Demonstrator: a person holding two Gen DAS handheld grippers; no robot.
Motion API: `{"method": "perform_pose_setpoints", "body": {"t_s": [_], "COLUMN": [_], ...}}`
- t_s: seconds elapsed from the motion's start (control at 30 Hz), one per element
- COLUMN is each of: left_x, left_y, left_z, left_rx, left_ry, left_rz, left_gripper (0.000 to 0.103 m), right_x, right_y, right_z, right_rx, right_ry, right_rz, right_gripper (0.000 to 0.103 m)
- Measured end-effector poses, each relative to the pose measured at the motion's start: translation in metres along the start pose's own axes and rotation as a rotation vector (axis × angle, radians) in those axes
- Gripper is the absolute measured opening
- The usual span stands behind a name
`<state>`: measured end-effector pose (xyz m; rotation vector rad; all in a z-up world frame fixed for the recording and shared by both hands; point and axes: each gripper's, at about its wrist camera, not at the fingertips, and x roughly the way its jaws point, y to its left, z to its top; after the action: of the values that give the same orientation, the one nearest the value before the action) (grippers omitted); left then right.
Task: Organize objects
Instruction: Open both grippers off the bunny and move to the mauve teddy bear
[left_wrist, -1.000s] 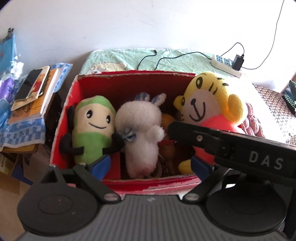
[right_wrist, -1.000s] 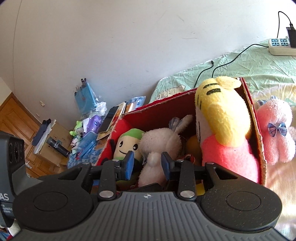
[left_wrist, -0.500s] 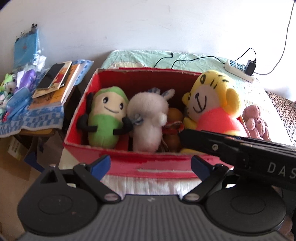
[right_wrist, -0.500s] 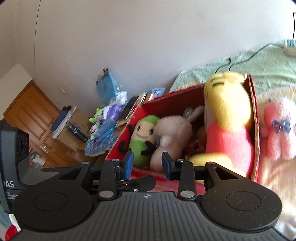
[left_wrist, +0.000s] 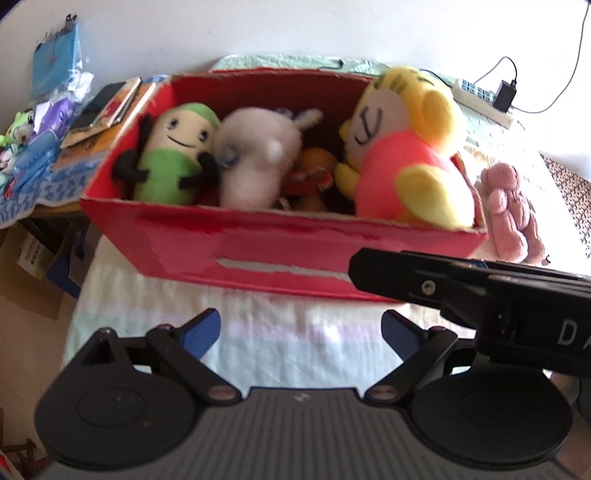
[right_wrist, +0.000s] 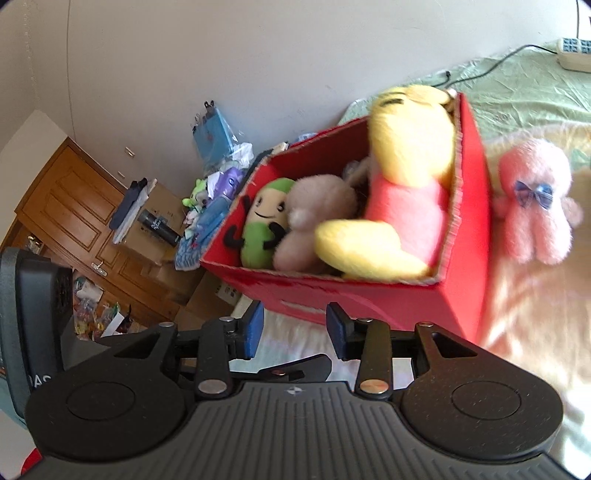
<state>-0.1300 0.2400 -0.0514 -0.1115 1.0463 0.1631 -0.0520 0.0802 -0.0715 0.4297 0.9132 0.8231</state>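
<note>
A red cardboard box (left_wrist: 280, 254) (right_wrist: 469, 221) stands on the bed. Inside it are a green smiling plush (left_wrist: 173, 155) (right_wrist: 264, 225), a pale fluffy rabbit plush (left_wrist: 255, 162) (right_wrist: 314, 218), small orange toys (left_wrist: 314, 173) and a yellow tiger plush in pink (left_wrist: 402, 155) (right_wrist: 402, 192). A pink plush with a blue bow (right_wrist: 535, 206) (left_wrist: 511, 214) lies on the bed right of the box. My left gripper (left_wrist: 301, 332) is open and empty, in front of the box. My right gripper (right_wrist: 294, 334) is open, nothing between its fingers, also short of the box.
A cluttered side table (left_wrist: 48, 147) with books, a phone and small toys stands left of the box. A power strip (left_wrist: 484, 99) with cables lies on the bed behind. The other gripper's black body (left_wrist: 480, 295) crosses the left wrist view. Wooden doors (right_wrist: 70, 206) and cartons stand left.
Both grippers have pulled back from the box, so its front wall and the bedsheet before it now show. The toys stay in the box.
</note>
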Motion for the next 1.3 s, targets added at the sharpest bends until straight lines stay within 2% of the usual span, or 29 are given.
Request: {"method": "perform_pose_setpoints", "body": {"t_s": [0.3,0.83,1.3], "left_x": [0.016,0.051,0.071], "left_y": [-0.048,-0.152,-0.201], "left_z": [-0.007,-0.006,-0.002], "left_rx": [0.046,0.234,0.303], "left_ry": [0.040,0.114,0.139], "left_rz": [-0.028,-0.090,-0.089], "left_gripper": [0.094,0.095,0.095], "right_x": [-0.025,-0.078,-0.112], "right_y": [-0.033,-0.111,-0.167], "right_z": [-0.008,-0.019,-0.026], "right_rx": [0.044,0.204,0.339], "right_ry": [0.006,-0.038,-0.091], "right_rz": [-0.045,-0.170,-0.264], "right_gripper": [0.042,0.043,0.048]}}
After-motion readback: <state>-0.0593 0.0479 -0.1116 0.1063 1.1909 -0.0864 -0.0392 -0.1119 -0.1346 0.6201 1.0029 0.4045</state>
